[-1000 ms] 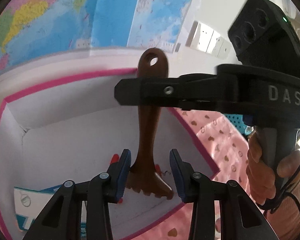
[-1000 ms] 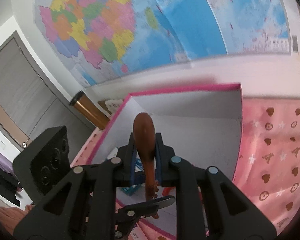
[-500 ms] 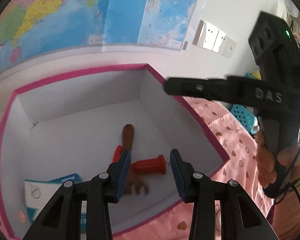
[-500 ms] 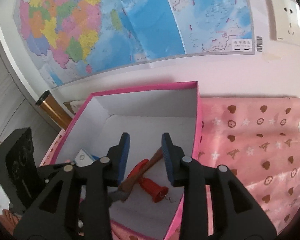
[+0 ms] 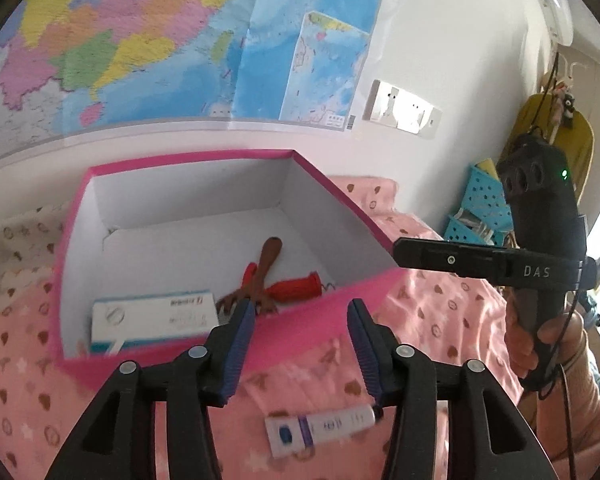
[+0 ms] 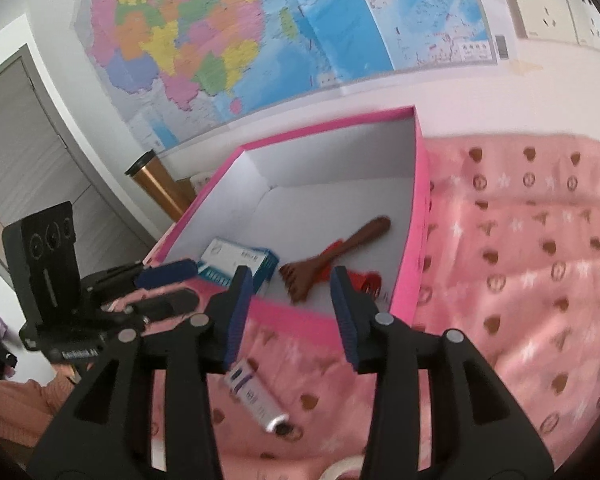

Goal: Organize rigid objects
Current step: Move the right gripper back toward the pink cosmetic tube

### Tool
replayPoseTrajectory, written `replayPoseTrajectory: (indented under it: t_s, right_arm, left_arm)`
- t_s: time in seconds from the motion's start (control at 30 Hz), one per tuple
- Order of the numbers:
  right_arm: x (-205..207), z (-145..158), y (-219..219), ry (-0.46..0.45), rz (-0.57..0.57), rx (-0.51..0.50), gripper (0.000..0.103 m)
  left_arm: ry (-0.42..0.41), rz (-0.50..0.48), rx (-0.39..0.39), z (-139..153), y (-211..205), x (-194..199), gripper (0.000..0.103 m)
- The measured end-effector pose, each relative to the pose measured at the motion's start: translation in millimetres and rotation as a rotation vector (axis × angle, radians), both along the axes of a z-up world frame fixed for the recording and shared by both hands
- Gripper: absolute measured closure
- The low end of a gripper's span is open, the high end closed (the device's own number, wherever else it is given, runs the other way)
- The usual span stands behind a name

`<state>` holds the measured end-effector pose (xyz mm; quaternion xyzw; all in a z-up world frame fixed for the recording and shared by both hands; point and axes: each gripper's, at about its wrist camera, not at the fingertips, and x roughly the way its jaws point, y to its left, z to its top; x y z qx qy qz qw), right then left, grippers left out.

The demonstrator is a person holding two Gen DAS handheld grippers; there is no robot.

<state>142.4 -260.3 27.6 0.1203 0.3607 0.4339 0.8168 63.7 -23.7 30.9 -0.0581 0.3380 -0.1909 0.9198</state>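
A pink box [image 5: 364, 216] with white inside stands on the pink cloth. In it lie a brown wooden rake-shaped scratcher [image 5: 260, 272], a red corkscrew handle [image 5: 296, 288] and a white-blue carton [image 5: 152, 316]. They also show in the right wrist view: the box [image 6: 418, 216], the scratcher [image 6: 340, 252], the carton [image 6: 240, 262]. My left gripper [image 5: 302, 344] is open and empty, in front of the box. My right gripper [image 6: 292, 312] is open and empty, also pulled back from the box. A white-purple tube [image 5: 320, 428] lies on the cloth below the grippers, and shows in the right wrist view [image 6: 256, 396].
A map covers the wall [image 5: 180, 40] behind the box. Blue baskets [image 5: 480, 208] stand at the right. A copper-coloured cylinder [image 6: 156, 184] stands left of the box. The right gripper's body [image 5: 540, 240] hangs at the right of the left wrist view.
The right gripper opened and dropped the brown scratcher into the box. Both grippers then drew back and up from the box; the tube on the cloth came into view.
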Motion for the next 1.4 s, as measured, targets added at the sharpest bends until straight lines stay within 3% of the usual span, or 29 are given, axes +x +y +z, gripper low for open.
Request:
replayPoseTrajectory:
  t_s: [0.1, 0.47, 0.93, 1.07, 1.27, 1.4]
  right_arm:
    - [-16.1, -8.2, -6.1, 0.006, -0.002, -0.005, 0.054]
    - [-63.0, -62.7, -23.5, 0.129, -0.011, -0.06, 0.054]
    - [-105.8, -90.6, -24.9, 0.225, 0.046, -0.048, 0.054]
    - [-101.4, -95.2, -34.5, 0.234, -0.01, -0.037, 0.054]
    - [-95.9, -94.1, -44.5, 0.194, -0.111, -0.11, 0.054]
    - [-97.8, -95.2, -48.2, 0.202, -0.121, -0.114, 0.054]
  left_arm:
    - [0.017, -0.002, 0.002, -6.1, 0.6, -13.8, 0.052]
    - [0.128, -0.065, -0.05, -37.3, -3.8, -59.8, 0.052]
    - [0.118, -0.241, -0.053, -35.3, -27.7, -112.7, 0.05]
    - [0.13, -0.236, -0.03, -39.8, -30.9, -119.0, 0.05]
    - [0.169, -0.197, 0.012, -54.9, -31.3, -118.9, 0.05]
    - [0.175, -0.158, 0.015, -58.8, -27.3, -117.3, 0.05]
